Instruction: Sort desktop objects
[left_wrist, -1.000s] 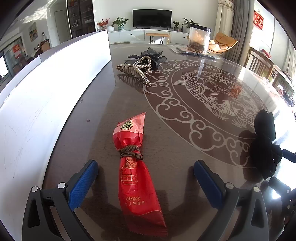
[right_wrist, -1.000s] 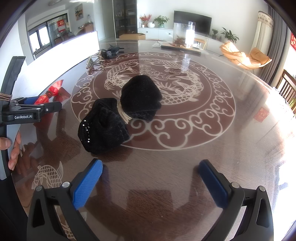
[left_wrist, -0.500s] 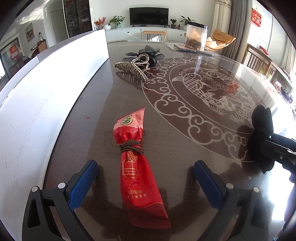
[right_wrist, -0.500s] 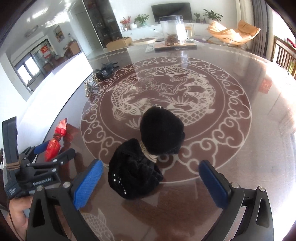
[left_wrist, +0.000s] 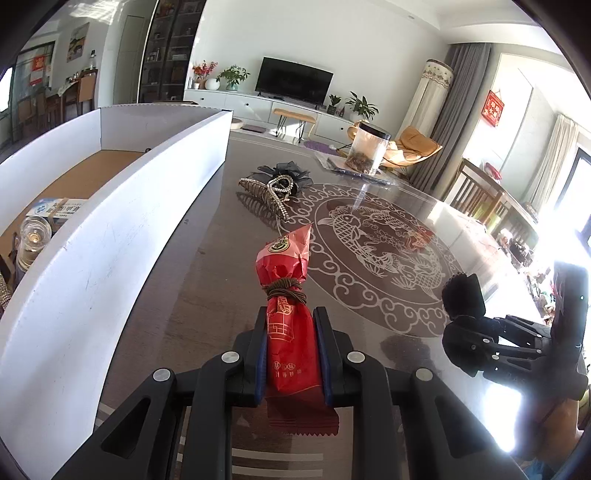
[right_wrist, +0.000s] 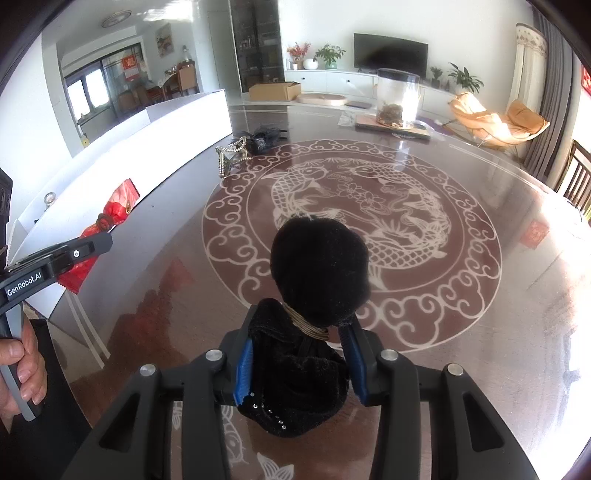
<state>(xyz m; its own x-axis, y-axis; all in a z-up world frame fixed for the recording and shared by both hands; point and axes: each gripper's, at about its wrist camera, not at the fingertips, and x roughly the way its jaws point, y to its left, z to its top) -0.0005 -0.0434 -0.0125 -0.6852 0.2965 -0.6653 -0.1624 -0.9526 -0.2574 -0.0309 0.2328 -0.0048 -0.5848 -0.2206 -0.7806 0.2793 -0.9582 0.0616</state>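
My left gripper is shut on a red snack packet tied with a brown cord, held above the dark table; it also shows in the right wrist view. My right gripper is shut on a black fuzzy bundle tied with a gold band, lifted off the table; the bundle also shows in the left wrist view. A white box with a brown floor stands at the left.
A woven hair claw with beads and a black bow lie further back by the box. A clear jar stands at the table's far side. Small items lie in the box.
Both grippers have shut: the left on the red packet, the right on the black bundle. Both things have come up off the table.
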